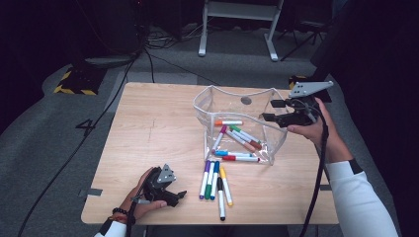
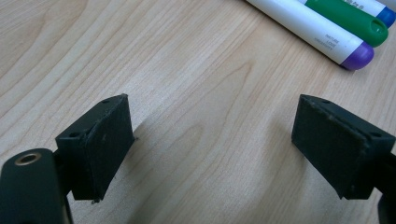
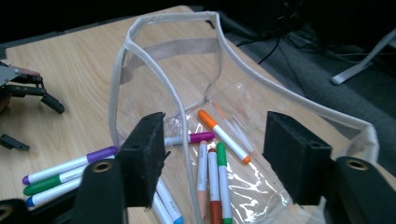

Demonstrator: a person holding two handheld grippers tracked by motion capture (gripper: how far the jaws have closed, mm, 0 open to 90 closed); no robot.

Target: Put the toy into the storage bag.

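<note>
A clear pouch (image 1: 236,98) with pale trim stands open on the wooden table (image 1: 148,128). Inside it lie several markers (image 1: 237,143). More markers (image 1: 215,180) lie loose on the table in front of it. My right gripper (image 1: 269,110) hovers at the pouch's right rim, open, with nothing between its pads. In the right gripper view its jaws (image 3: 215,154) stand over the pouch rim (image 3: 154,70) and an orange-capped marker (image 3: 224,135). My left gripper (image 1: 176,194) rests near the front left edge, open (image 2: 210,149), with bare wood between the pads. A purple-capped marker (image 2: 327,39) lies just beyond it.
Cables (image 1: 74,153) trail from both grippers across the grey floor. A white frame's legs (image 1: 237,29) stand behind the table. Yellow-black tape (image 1: 74,81) marks the floor at the back left. The table's left half is bare wood.
</note>
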